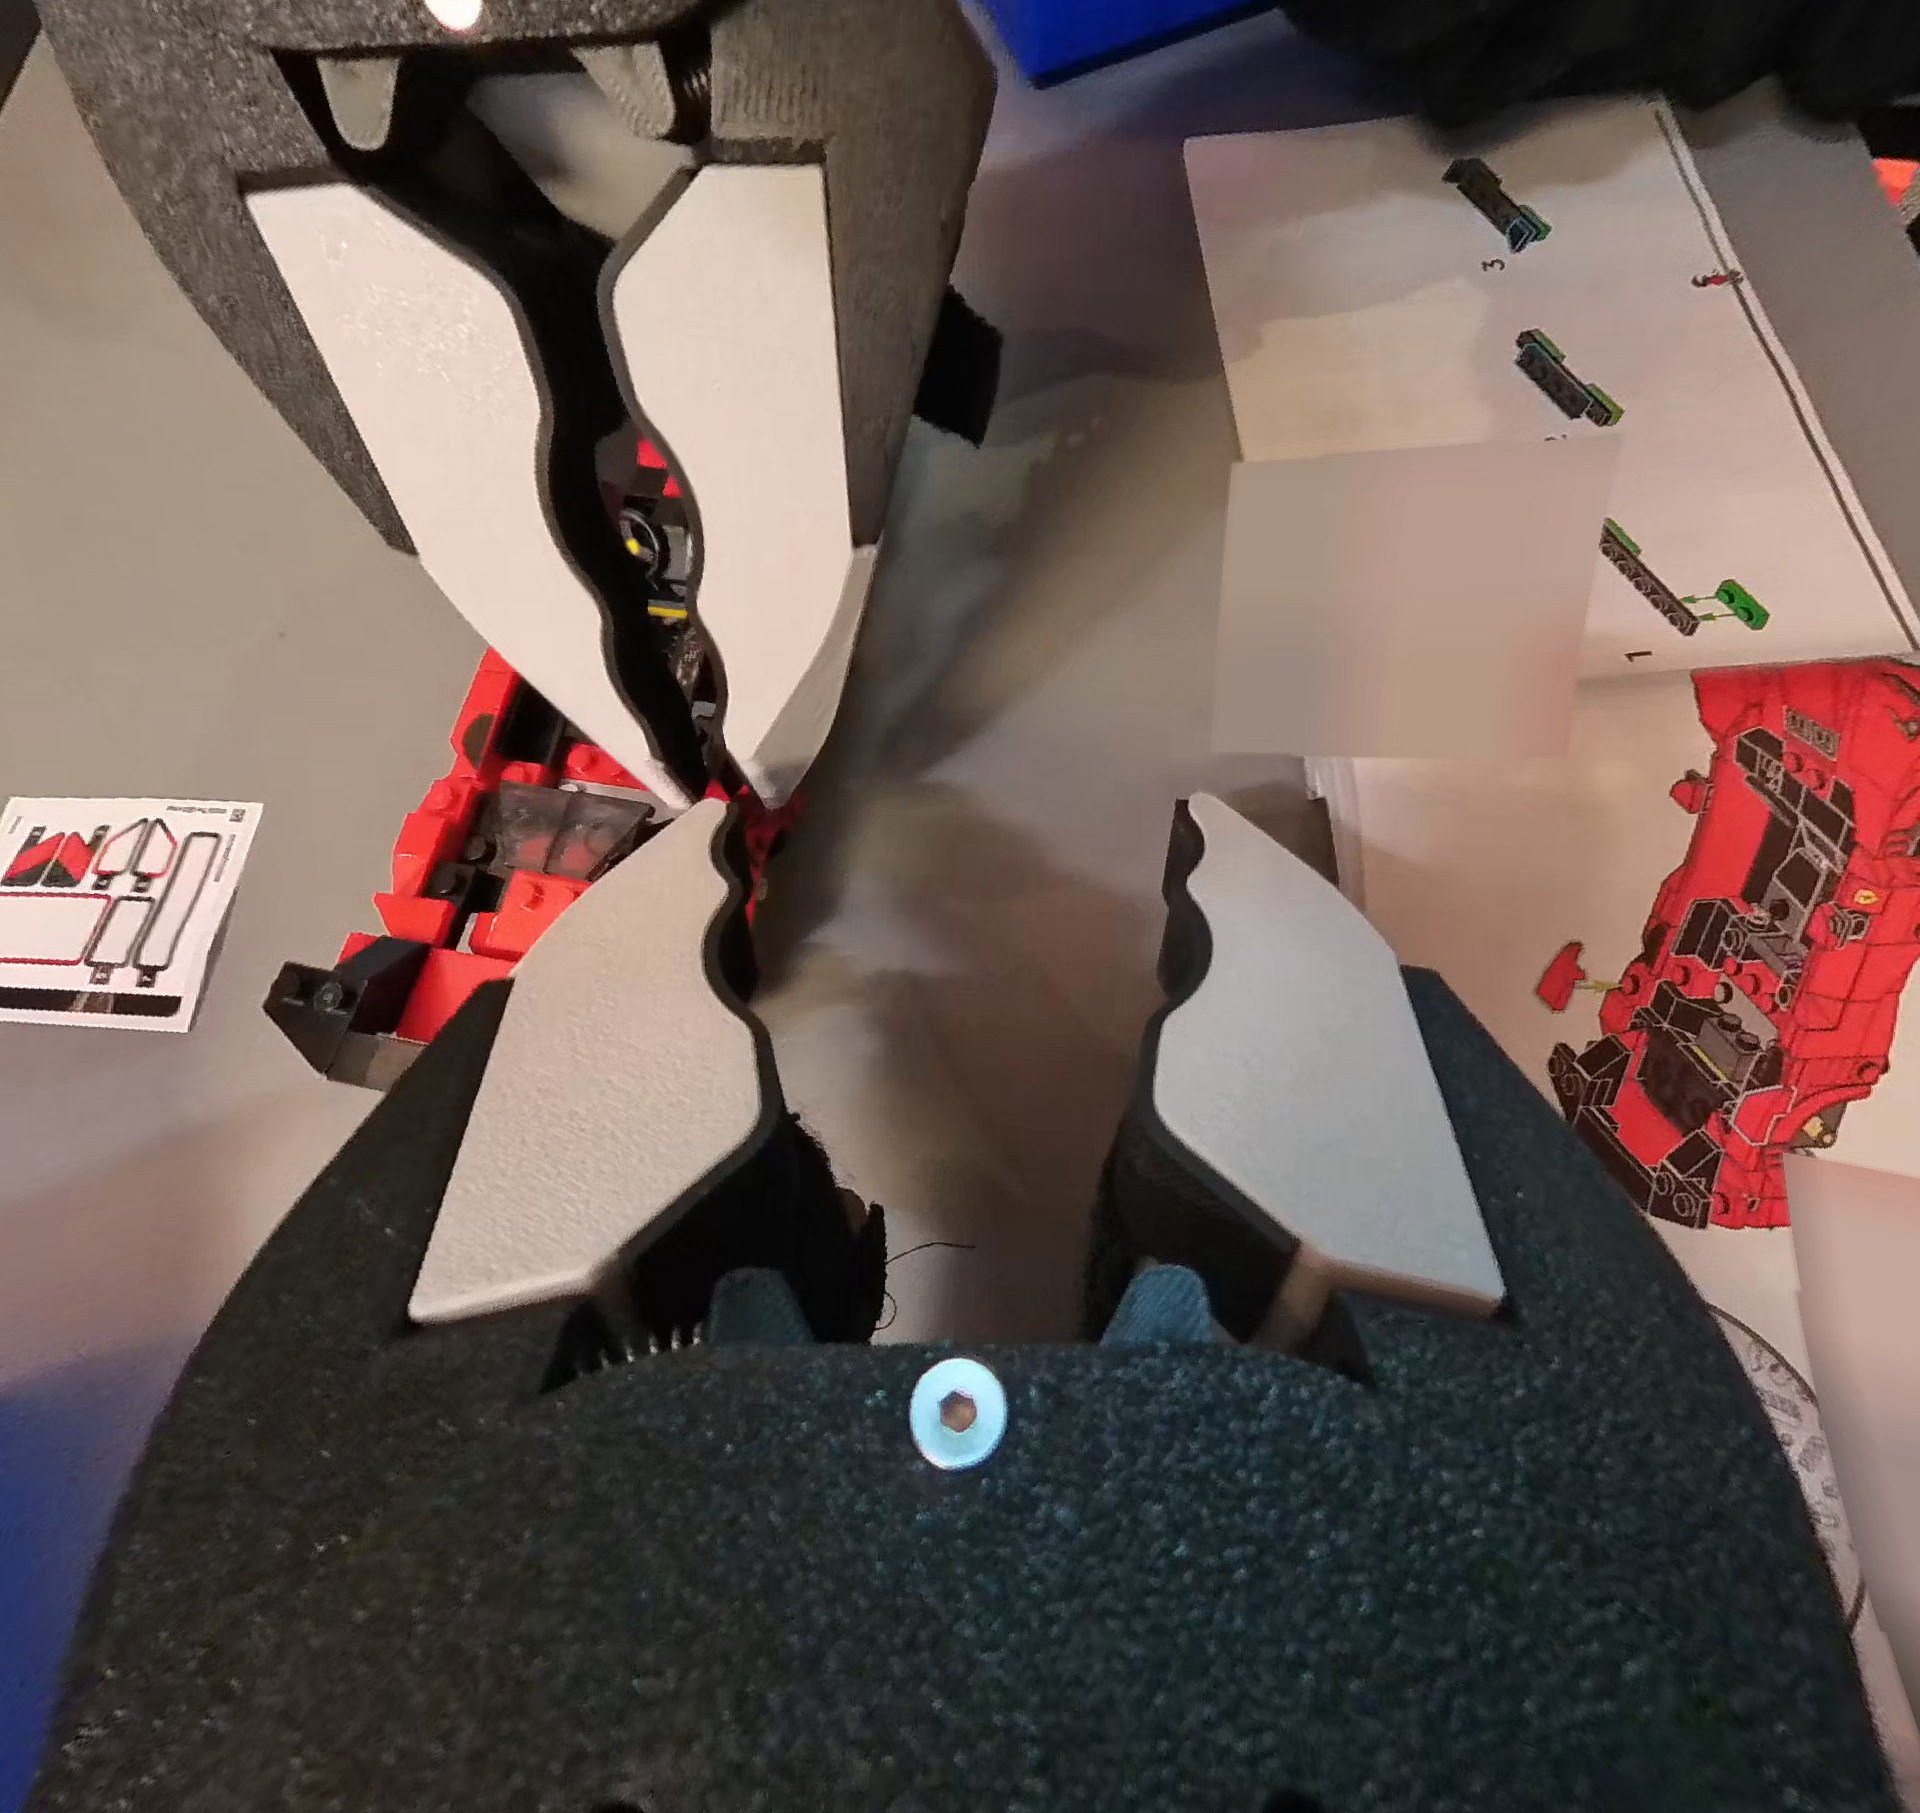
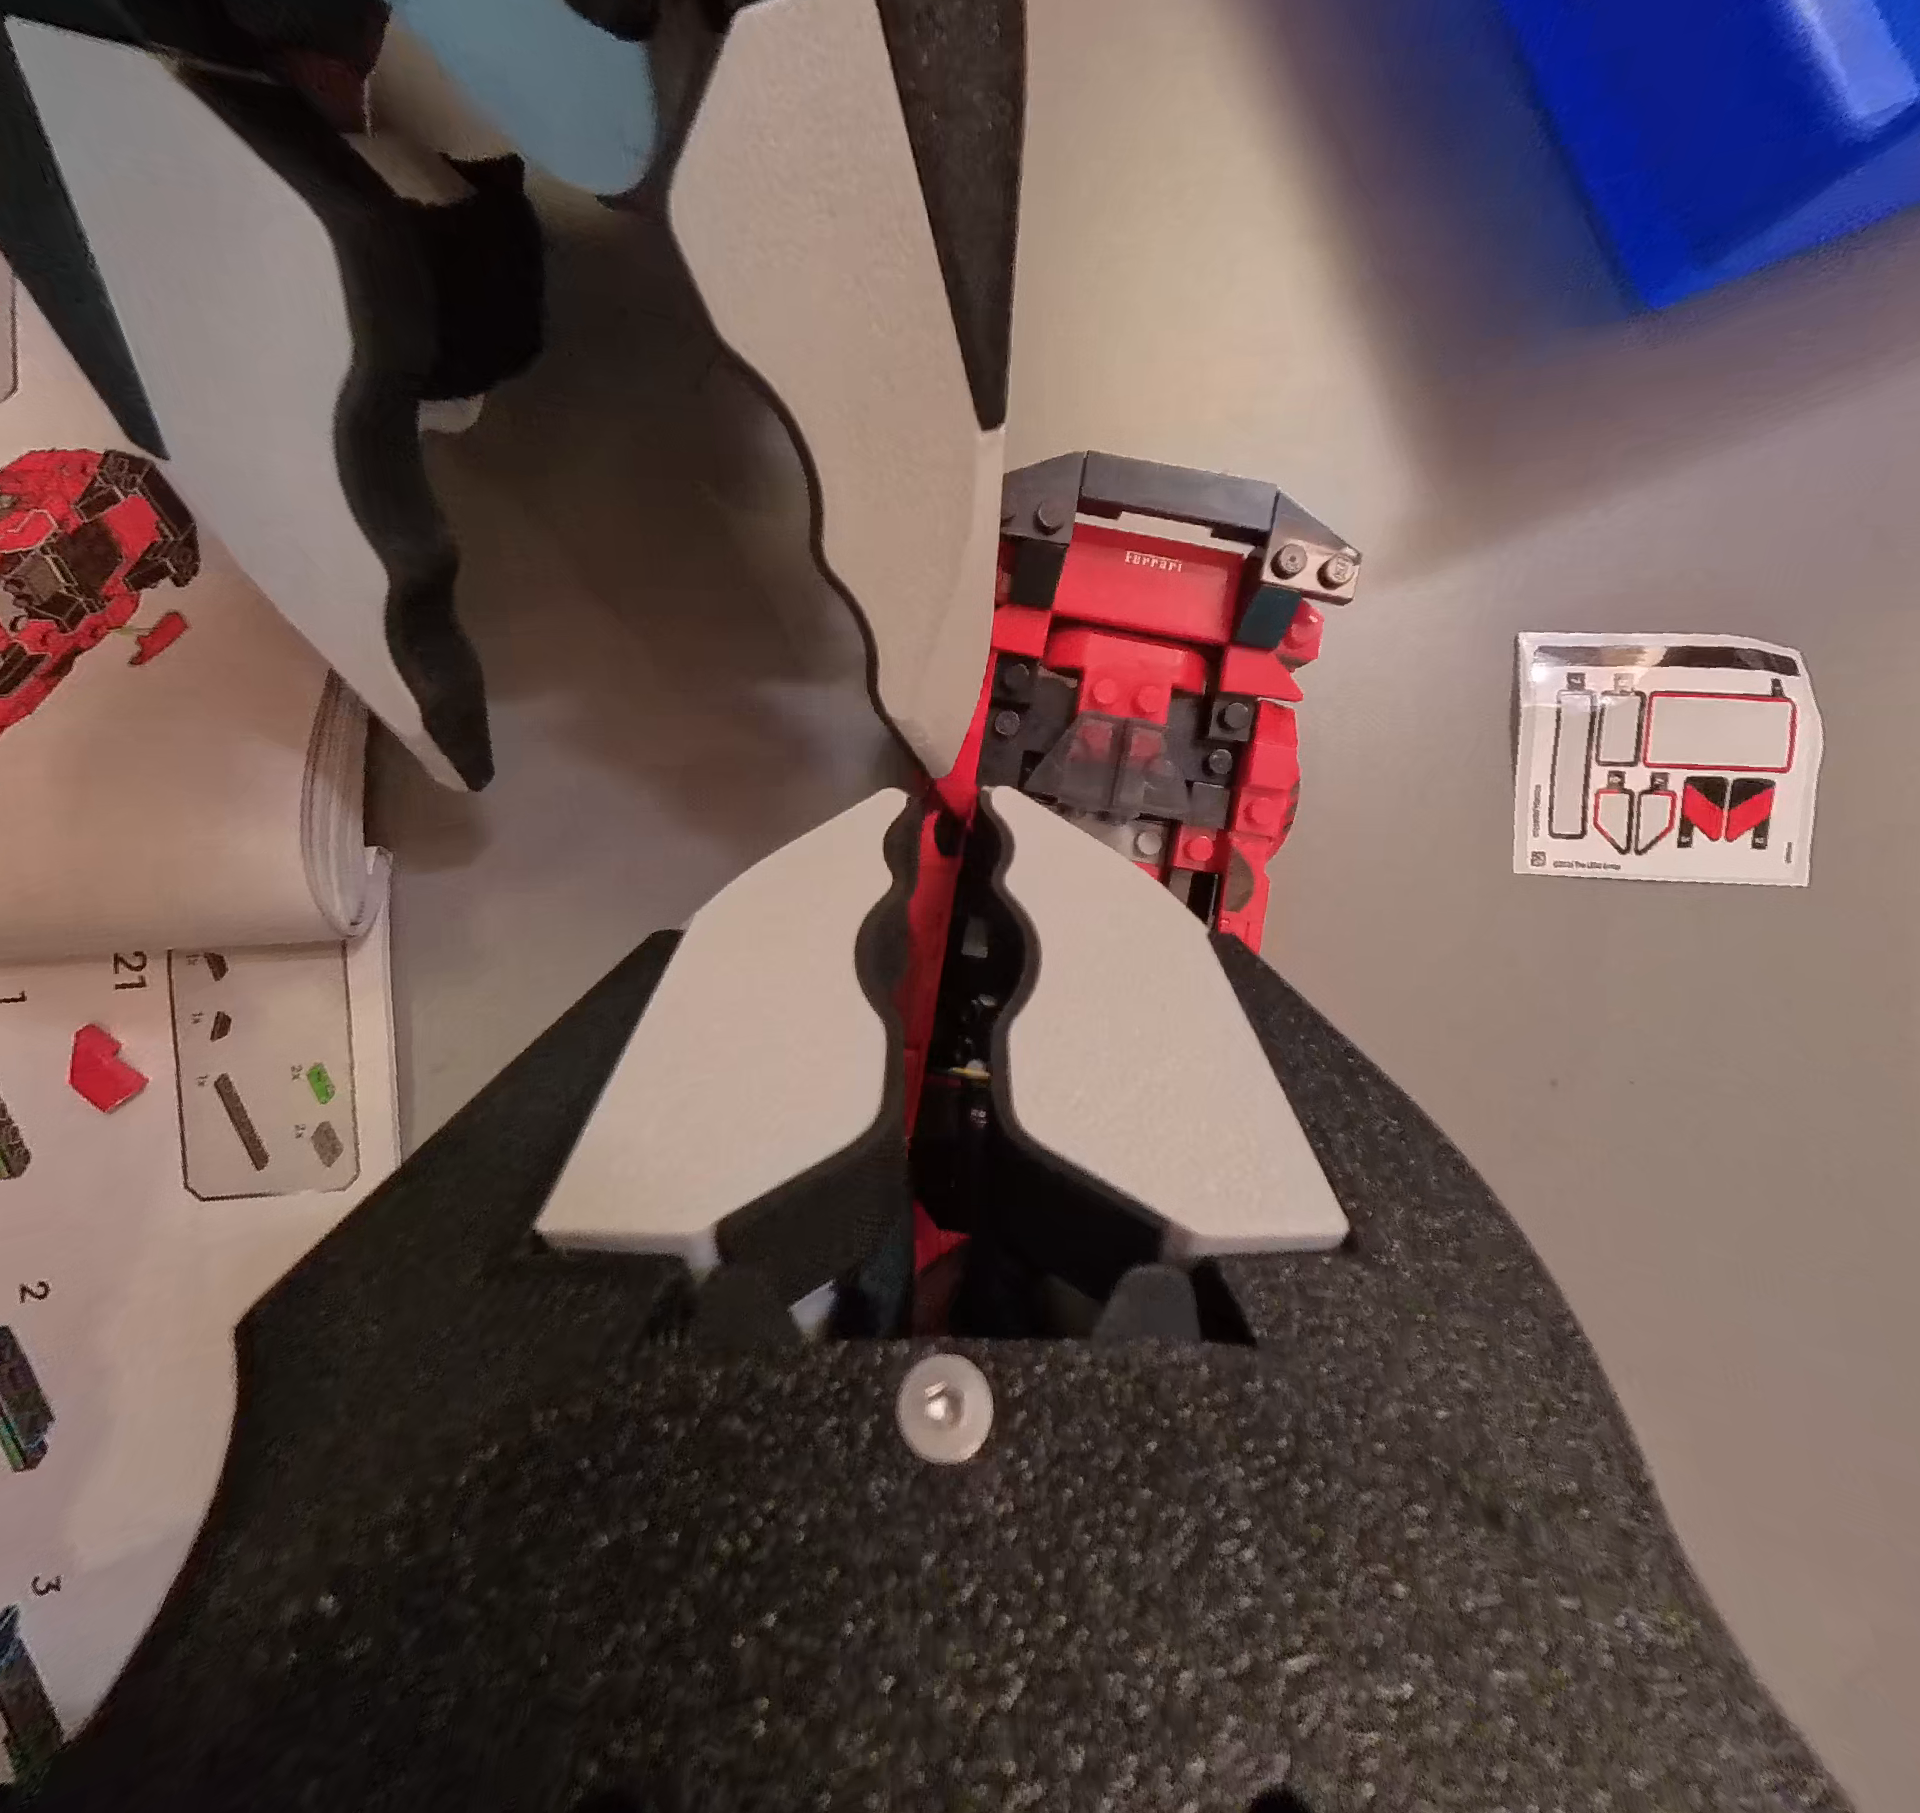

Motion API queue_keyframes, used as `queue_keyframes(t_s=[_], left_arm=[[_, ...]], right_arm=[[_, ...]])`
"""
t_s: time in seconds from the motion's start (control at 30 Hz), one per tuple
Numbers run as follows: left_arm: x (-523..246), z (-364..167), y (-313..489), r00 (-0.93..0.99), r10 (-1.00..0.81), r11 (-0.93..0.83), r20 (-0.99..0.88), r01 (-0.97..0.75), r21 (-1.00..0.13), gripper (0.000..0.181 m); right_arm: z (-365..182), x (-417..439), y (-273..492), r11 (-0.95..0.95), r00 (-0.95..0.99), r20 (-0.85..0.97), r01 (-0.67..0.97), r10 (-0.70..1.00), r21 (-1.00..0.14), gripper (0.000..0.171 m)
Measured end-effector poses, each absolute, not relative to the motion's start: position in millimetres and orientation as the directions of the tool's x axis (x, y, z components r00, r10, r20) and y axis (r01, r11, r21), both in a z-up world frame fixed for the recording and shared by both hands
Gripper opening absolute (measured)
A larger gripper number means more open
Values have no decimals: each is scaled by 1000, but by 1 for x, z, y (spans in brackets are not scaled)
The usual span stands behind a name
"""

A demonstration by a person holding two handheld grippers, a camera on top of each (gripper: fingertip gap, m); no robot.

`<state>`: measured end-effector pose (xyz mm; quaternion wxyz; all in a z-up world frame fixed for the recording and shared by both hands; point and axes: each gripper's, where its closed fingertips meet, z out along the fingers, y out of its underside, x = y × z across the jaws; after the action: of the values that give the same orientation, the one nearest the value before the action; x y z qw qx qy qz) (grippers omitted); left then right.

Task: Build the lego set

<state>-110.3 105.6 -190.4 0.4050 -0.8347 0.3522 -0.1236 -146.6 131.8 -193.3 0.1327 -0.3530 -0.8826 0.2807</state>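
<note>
The red and black lego car (image 2: 1143, 641) lies on the grey table, seen from above; it also shows in the left wrist view (image 1: 520, 901), partly hidden by fingers. My right gripper (image 2: 940, 802) points down over the car's left side, nearly shut, and seems to pinch a small red piece (image 2: 932, 795) at its tips. It comes in from the top of the left wrist view (image 1: 722, 792). My left gripper (image 1: 956, 813) is open and empty. Its left fingertip (image 1: 707, 828) touches the right gripper's tips at the car's edge. It enters the right wrist view from above (image 2: 696, 766).
An open instruction booklet (image 1: 1558, 309) lies right of the car in the left wrist view, and on the left in the right wrist view (image 2: 156, 1036). A sticker sheet (image 2: 1662, 755) lies on the car's other side. A blue bin (image 2: 1714, 80) stands at the back.
</note>
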Motion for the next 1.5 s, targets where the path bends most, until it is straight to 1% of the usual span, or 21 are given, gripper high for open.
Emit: queue_keyframes(t_s=[0.4, 0.5, 0.6, 0.73, 0.83, 1.0, 1.2, 1.33, 1.5], left_arm=[[-120, -181, 105, 744, -662, -417, -85, -461, -783, 75], [-132, -176, 100, 765, -631, -404, -129, -466, -787, 73], [-150, -163, 98, 803, -569, -365, -178, -440, -820, 68], [-172, -152, 95, 854, -496, -351, -158, -364, -863, 65], [-174, -154, 93, 857, -492, -352, -152, -355, -866, 64], [-168, -166, 93, 837, -525, -373, -152, -387, -843, 64], [-164, -171, 93, 835, -536, -390, -129, -380, -839, 64], [-164, -175, 93, 837, -535, -406, -120, -378, -832, 63], [-166, -180, 94, 845, -525, -435, -100, -368, -822, 63]], right_arm=[[-183, -151, 132, 578, -679, 105, 522, 727, -627, 7], [-181, -152, 128, 579, -671, 128, 509, 730, -636, 8], [-184, -153, 125, 598, -670, 158, 499, 725, -627, 8], [-185, -156, 128, 617, -658, 202, 490, 725, -616, 5], [-181, -157, 127, 617, -655, 218, 471, 724, -631, 3], [-185, -155, 129, 617, -657, 204, 489, 725, -616, 4], [-178, -157, 127, 534, -645, 116, 503, 755, -680, 0], [-184, -158, 130, 530, -640, 93, 538, 763, -655, 0], [-186, -157, 128, 528, -647, 76, 542, 758, -654, 0]])
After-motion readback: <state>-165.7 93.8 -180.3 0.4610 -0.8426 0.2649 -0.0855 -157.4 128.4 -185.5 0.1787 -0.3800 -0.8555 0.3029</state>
